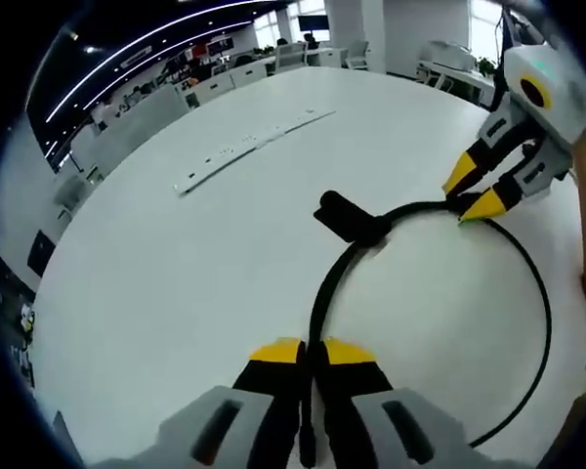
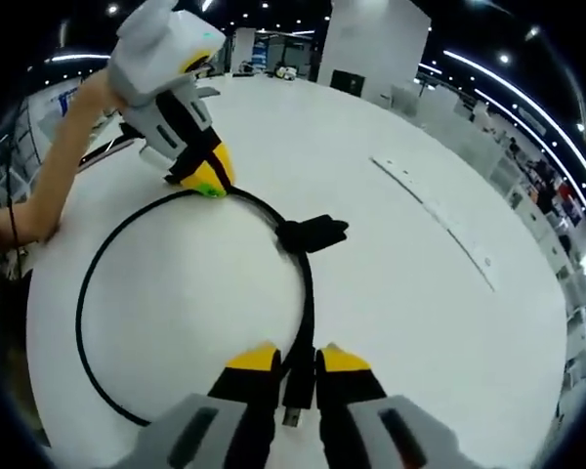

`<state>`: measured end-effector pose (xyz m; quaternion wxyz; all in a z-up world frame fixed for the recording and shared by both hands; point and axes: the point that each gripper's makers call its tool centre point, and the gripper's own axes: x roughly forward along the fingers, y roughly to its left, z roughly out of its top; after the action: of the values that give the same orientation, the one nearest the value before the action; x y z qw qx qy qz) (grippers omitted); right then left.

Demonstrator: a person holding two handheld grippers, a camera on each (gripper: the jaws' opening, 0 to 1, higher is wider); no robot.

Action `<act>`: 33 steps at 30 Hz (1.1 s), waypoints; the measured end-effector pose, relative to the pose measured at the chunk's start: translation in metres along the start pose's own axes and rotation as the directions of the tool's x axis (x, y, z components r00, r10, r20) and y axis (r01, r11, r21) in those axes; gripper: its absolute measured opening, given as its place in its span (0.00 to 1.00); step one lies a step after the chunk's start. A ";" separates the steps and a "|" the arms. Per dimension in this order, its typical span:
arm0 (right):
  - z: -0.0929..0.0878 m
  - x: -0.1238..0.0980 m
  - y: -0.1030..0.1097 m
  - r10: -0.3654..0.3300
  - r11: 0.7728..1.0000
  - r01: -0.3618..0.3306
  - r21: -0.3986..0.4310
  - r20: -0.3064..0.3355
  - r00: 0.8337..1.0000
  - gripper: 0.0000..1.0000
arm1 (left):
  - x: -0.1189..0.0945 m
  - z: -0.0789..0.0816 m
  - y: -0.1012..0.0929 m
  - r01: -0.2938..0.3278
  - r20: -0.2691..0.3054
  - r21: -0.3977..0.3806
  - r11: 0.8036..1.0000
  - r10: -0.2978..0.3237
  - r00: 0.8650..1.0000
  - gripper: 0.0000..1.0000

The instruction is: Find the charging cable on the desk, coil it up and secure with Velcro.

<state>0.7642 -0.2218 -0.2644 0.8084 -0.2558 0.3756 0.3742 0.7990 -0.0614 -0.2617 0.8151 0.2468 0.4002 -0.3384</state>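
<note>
While I hold both tools over the round white table (image 1: 176, 293), the black charging cable (image 1: 542, 293) lies on it in one wide loop, well inside the table's edge. In the left gripper view, my left gripper (image 1: 313, 354) has its yellow-tipped jaws nearly closed on the cable, which runs down between them and out of the bottom of the view. From there the cable rises to the black Velcro strap (image 1: 350, 217), which sits wrapped on the cable with one end sticking out to the side, then arcs on toward my right gripper (image 1: 477, 191). That gripper comes in from the right, with its tips pinched down on the cable at the top of the loop.

In the right gripper view, my right gripper (image 2: 296, 360) has the cable (image 2: 88, 293) running between its jaws, which stand only a cable's width apart; a connector plug (image 2: 293, 396) shows low in the gap between them. I think it is a USB plug, though the view is too soft there to be sure. The strap (image 2: 313, 234) lies partway up the loop, and my left gripper (image 2: 207, 178) bites the cable at the far side, with a bare forearm (image 2: 63, 161) behind it.

A long white strip (image 1: 249, 147) lies flat on the table, well apart from the loop. Desks and ceiling light lines fill the office beyond.
</note>
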 end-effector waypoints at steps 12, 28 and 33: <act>0.001 0.002 -0.001 0.038 0.997 -0.040 0.065 0.040 0.998 0.17 | -0.001 -0.001 -0.003 0.012 0.017 0.056 0.998 -0.013 1.000 0.07; 0.003 0.002 0.003 0.021 1.000 -0.021 0.015 0.043 0.999 0.18 | -0.002 -0.001 -0.004 0.008 0.026 0.109 0.994 -0.011 1.000 0.07; 0.003 0.001 0.003 0.013 1.000 -0.013 -0.002 0.042 0.999 0.21 | -0.002 -0.001 -0.003 -0.005 0.036 0.154 0.988 -0.001 0.999 0.10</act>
<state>0.7634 -0.2168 -0.2639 0.8134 -0.2462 0.3597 0.3852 0.7958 -0.0619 -0.2604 0.8011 0.3032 0.3579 -0.3719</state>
